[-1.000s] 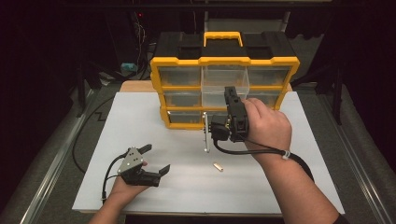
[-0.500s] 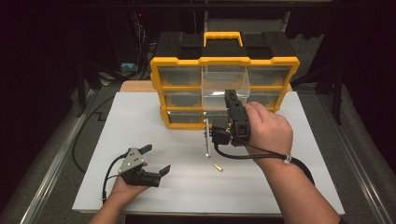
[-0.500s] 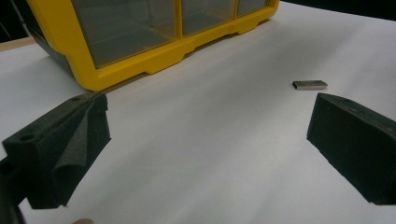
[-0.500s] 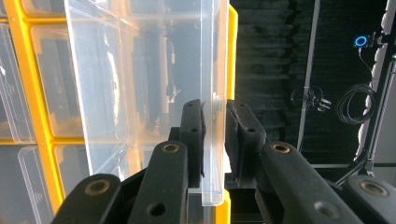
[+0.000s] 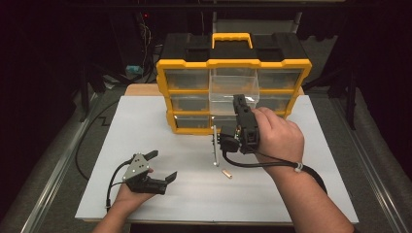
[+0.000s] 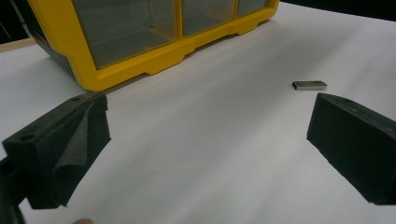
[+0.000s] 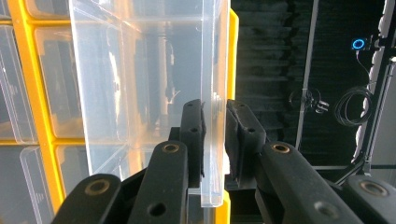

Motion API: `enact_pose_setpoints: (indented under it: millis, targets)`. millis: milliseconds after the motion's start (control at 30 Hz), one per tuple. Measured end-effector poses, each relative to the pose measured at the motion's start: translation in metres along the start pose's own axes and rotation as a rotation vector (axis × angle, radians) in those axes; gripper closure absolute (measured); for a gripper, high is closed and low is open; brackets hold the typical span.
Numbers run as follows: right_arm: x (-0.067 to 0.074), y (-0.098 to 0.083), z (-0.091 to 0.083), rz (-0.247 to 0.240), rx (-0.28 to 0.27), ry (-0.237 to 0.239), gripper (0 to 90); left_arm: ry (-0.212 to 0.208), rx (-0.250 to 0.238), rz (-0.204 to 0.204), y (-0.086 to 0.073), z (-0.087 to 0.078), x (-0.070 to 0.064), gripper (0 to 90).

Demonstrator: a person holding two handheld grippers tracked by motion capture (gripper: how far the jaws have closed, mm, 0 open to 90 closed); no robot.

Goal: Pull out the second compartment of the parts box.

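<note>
Right claw (image 7: 214,140) is pinched on the front wall of the clear plastic drawer (image 5: 232,86), pulled partway out of the yellow-framed organizer cabinet (image 5: 184,68). Left claw (image 5: 158,167) rests wide on the white desk (image 5: 311,160), and the small metal bar (image 6: 308,85) looks like it's next.

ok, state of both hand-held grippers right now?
Left hand-held gripper: open, holding nothing, resting low over the white board.
Right hand-held gripper: closed on the front wall of the clear drawer, which is pulled out of the yellow organizer.
</note>
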State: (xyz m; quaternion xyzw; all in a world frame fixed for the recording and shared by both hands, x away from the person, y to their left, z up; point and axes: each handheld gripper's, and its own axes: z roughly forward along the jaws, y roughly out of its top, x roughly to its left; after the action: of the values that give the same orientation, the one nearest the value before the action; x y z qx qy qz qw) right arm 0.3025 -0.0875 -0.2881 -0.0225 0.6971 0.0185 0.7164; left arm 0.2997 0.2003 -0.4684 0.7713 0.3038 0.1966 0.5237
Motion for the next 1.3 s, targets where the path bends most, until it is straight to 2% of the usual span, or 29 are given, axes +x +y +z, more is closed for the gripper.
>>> enact_pose_setpoints:
  millis: [333,433,667,867,1000,1300]
  targets:
    - [0.001,-0.003,0.000,0.012,-0.005,-0.004,77.9,0.001,0.000,-0.002,0.000,0.000,0.000,0.2]
    - [0.001,-0.003,-0.002,0.031,-0.010,0.008,66.1,0.001,-0.005,-0.009,0.000,-0.001,0.001,0.2]
    - [0.008,-0.007,-0.016,0.042,-0.038,0.028,59.4,0.012,-0.017,-0.039,0.001,-0.003,0.003,0.1]
    - [0.027,-0.014,-0.025,0.045,-0.042,0.067,56.5,0.038,-0.018,-0.070,0.002,-0.005,0.007,0.2]
    - [0.044,-0.020,-0.028,0.045,-0.037,0.103,53.8,0.036,-0.018,-0.081,0.002,-0.004,0.008,0.2]
    - [0.095,-0.032,-0.025,0.053,-0.016,0.207,50.8,0.025,-0.004,-0.087,0.001,-0.004,0.008,0.1]
